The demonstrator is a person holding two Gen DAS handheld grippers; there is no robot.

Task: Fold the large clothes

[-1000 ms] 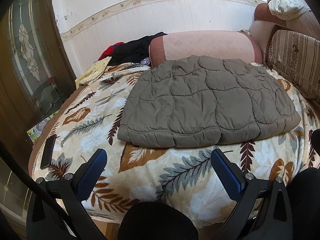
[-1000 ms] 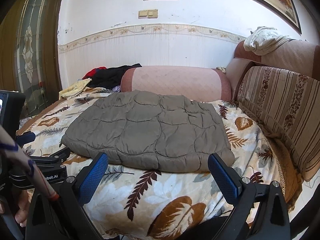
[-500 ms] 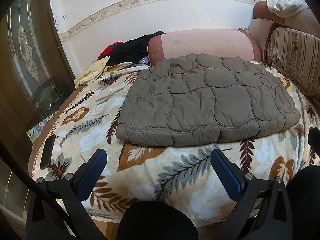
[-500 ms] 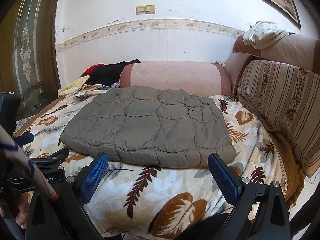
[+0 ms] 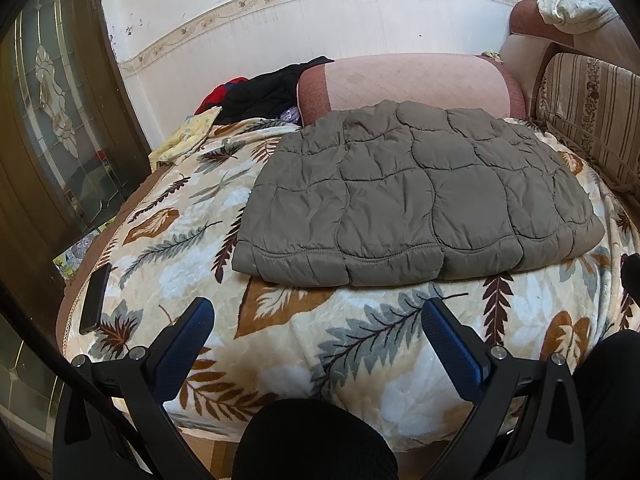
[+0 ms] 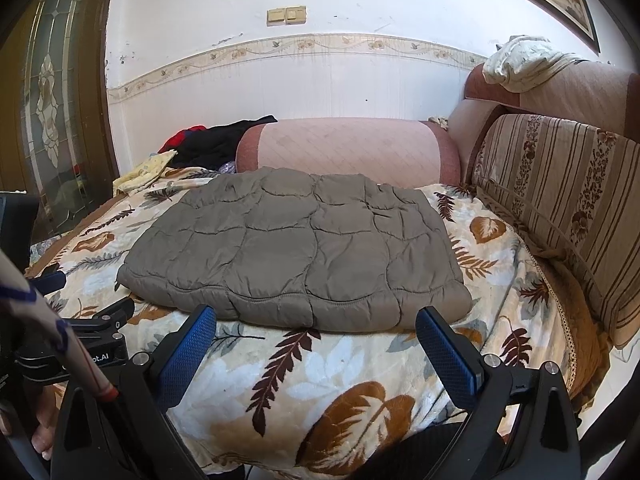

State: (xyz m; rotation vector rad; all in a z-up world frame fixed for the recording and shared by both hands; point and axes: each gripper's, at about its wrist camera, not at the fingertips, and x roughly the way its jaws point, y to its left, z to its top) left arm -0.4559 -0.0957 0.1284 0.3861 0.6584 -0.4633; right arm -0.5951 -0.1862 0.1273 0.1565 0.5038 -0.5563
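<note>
A grey-green quilted jacket (image 5: 412,196) lies folded into a flat rectangle on the leaf-patterned blanket (image 5: 320,340); the right wrist view shows the same jacket (image 6: 296,248). My left gripper (image 5: 316,312) is open, hovering a little short of the jacket's near hem with nothing between its blue pads. My right gripper (image 6: 316,320) is open too, its tips level with the near hem and empty. In the right wrist view the left gripper (image 6: 92,320) appears at the left edge, with a patterned sleeve (image 6: 52,332) in front of it.
A pink bolster (image 5: 408,80) lies behind the jacket, with a heap of dark and red clothes (image 5: 260,92) to its left. A striped sofa back (image 6: 560,200) runs along the right. A black phone (image 5: 95,298) rests on the blanket's left edge. A glass-panelled door (image 5: 52,120) stands left.
Both grippers have edged slightly closer to the jacket's near hem; the jacket itself has not moved, and both stay open.
</note>
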